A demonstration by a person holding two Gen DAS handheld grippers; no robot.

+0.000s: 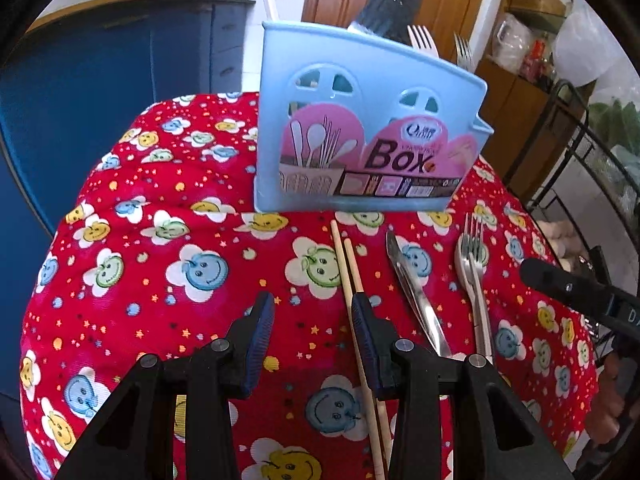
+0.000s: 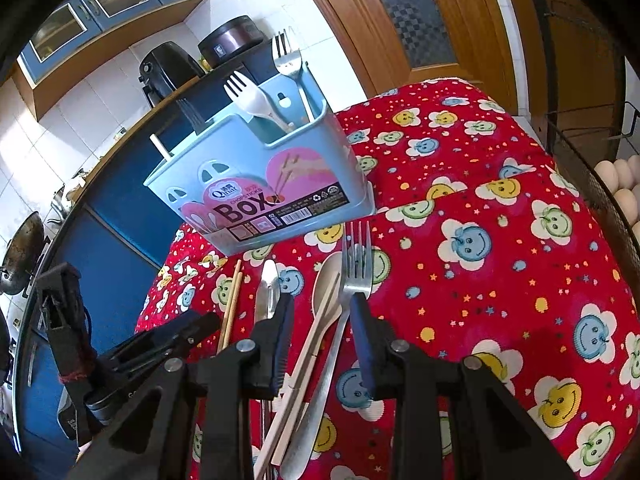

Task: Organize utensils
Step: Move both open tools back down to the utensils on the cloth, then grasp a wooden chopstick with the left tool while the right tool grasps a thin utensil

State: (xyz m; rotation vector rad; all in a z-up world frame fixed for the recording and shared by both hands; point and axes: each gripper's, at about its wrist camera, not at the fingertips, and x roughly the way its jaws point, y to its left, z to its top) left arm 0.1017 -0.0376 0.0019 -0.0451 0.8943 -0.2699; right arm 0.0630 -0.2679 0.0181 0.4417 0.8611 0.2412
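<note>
— Looking along the left gripper [image 1: 313, 316], what lies between its jaws?
— Nothing but the red smiley-face tablecloth [image 1: 160, 240]. The jaws stand spread and hold nothing. The pair of wooden chopsticks [image 1: 347, 264] runs just past the right-hand finger, passing under its tip, so the sticks lie outside the gap, not in it.

— And further right?
— A steel knife [image 1: 412, 288] lies to the right of the chopsticks, then a steel fork [image 1: 472, 264] beyond that, both pointing toward the far side. All lie flat on the cloth, near the holder.

— Where is the holder?
— A light blue utensil box [image 1: 368, 128] stands upright at the far edge of the cloth, with a pink "Box" label on its front. A white plastic fork [image 2: 244, 96] and a metal fork [image 2: 287, 60] stand in its right compartment, tines up; a white stick and a dark utensil poke out of the left part.

— The right gripper [image 2: 320, 308]?
— Its jaws are parted too, gripping nothing. Between them, on the cloth, lie the steel fork's handle and a pale wooden spoon [image 2: 326, 292] with a pale flat stick across it. The fork's neck sits just beside the right-hand finger; I cannot tell whether they touch. The knife's tip shows just left of the left-hand finger, the chopsticks further left.
</note>
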